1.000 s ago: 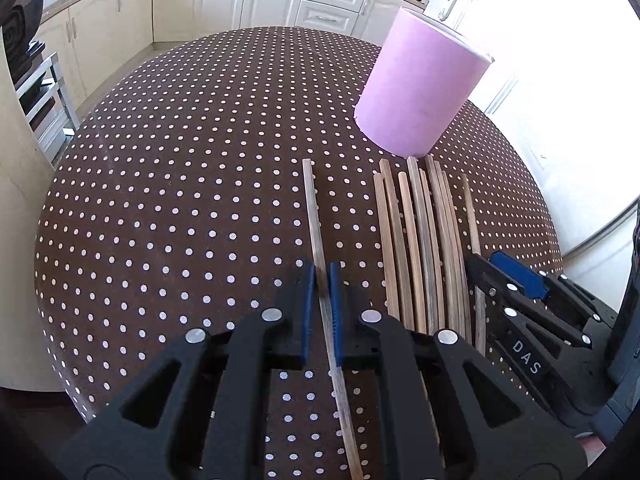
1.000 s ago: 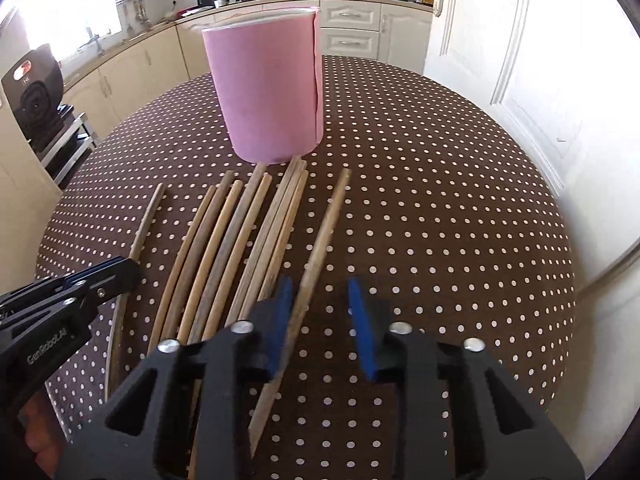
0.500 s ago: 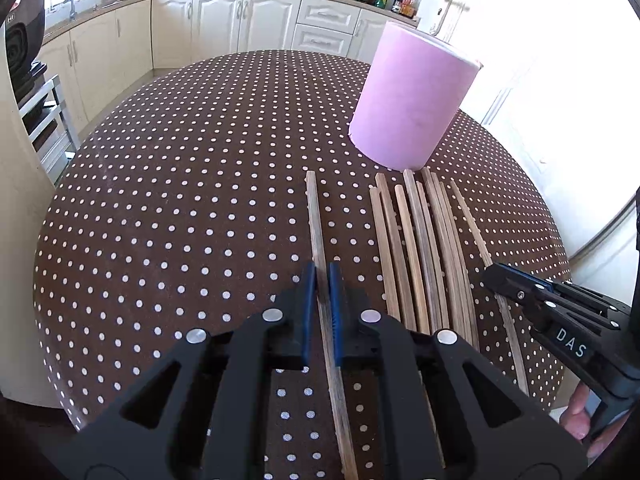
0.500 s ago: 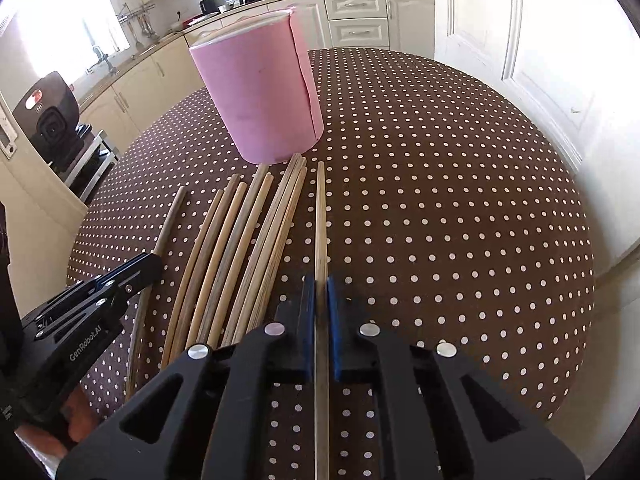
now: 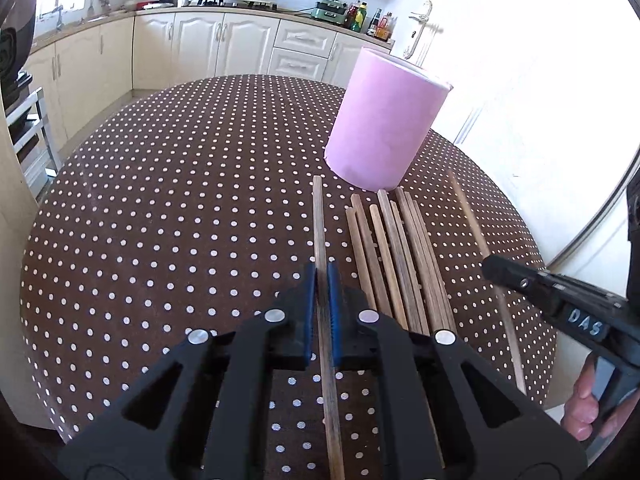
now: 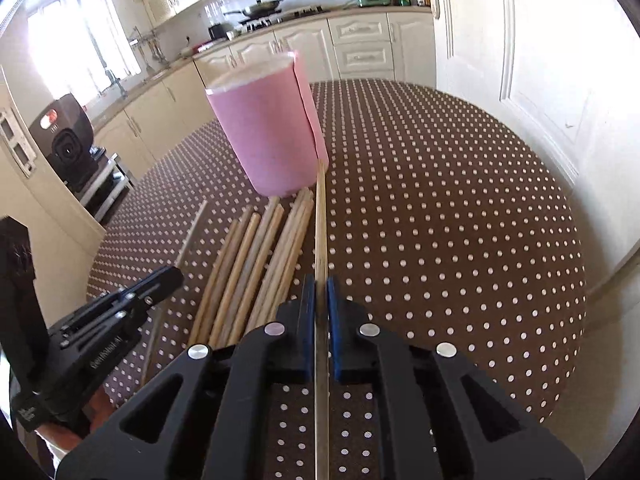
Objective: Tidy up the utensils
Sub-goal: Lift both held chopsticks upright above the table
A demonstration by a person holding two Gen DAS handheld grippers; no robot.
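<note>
Left gripper (image 5: 321, 276) clamped on 1 chopstick (image 5: 319, 224), right gripper (image 6: 319, 280) clamped on another chopstick (image 6: 321, 220), loose chopsticks (image 5: 394, 256) between them, pink cup (image 5: 380, 124) beyond, dotted tabletop (image 5: 180, 208)

wrist views – close, angled down, sharing table (image 5: 160, 216)

The left hand-held gripper (image 5: 321, 280) points forward and downward, its blue-padded jaws pressed together on a thin wooden stick (image 5: 319, 220). The right hand-held gripper (image 6: 320, 286) is angled down likewise, its jaws clamped on a second stick (image 6: 321, 216). A hand (image 5: 585, 404), seemingly the person's right, grips that tool's handle at the left wrist view's lower right edge.
</note>
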